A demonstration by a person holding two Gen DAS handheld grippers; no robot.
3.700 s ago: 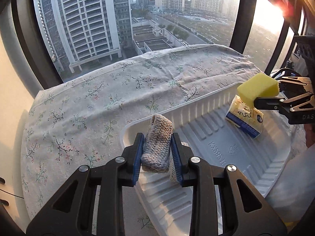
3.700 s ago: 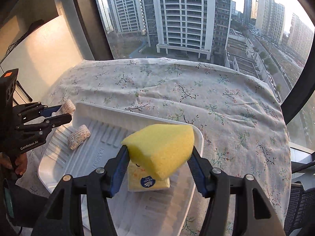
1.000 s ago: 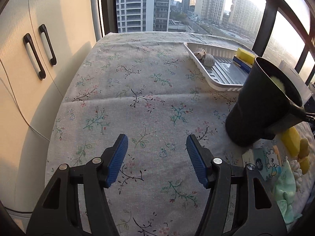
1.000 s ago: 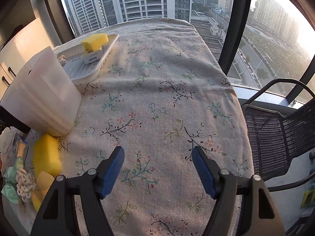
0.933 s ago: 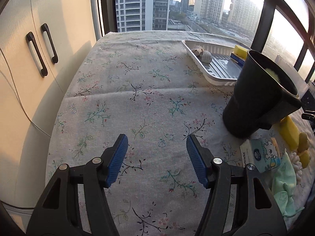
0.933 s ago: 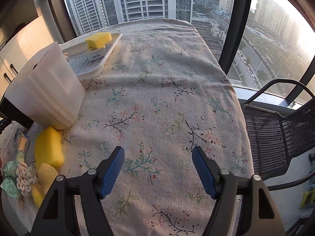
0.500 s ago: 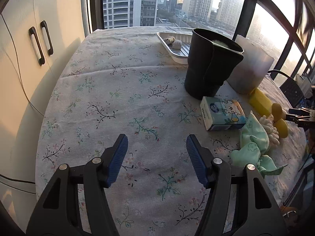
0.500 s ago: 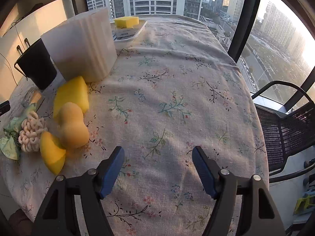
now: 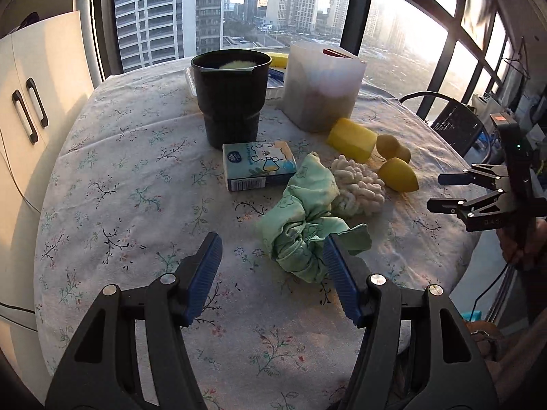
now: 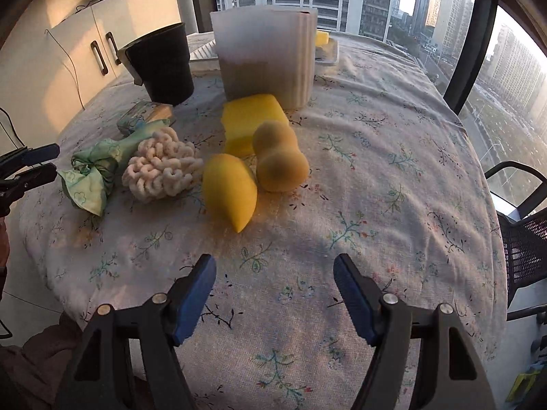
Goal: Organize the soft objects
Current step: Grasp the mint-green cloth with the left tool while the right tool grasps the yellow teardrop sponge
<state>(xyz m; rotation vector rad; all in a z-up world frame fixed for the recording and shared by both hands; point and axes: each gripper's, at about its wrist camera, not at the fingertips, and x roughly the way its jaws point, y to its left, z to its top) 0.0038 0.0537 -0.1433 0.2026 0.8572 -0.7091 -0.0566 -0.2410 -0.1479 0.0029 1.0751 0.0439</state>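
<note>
Soft things lie in a cluster on the flowered tablecloth. A knotted green cloth [image 9: 304, 225] [image 10: 99, 171] lies just beyond my left gripper [image 9: 271, 256], which is open and holds nothing. Beside the cloth sit a cream knitted ball [image 9: 359, 184] [image 10: 162, 167], a yellow teardrop sponge [image 10: 229, 191] [image 9: 398, 174], a peanut-shaped sponge [image 10: 277, 157] [image 9: 393, 145], a yellow block sponge [image 10: 251, 119] [image 9: 350, 138] and a blue tissue pack [image 9: 258, 165] [image 10: 143, 114]. My right gripper [image 10: 275, 275] hangs open over bare cloth in front of the teardrop sponge.
A black bucket [image 9: 229, 95] [image 10: 160, 68] and a white translucent bin [image 9: 323, 85] [image 10: 266, 54] stand behind the cluster. A white tray [image 10: 326, 58] with a yellow sponge lies further back. White cabinets stand at the left, a mesh chair [image 10: 523, 225] at the right.
Both grippers swung away from the far tray toward the near end of the table, jaws unchanged. The cluster of soft things has come close in front of both.
</note>
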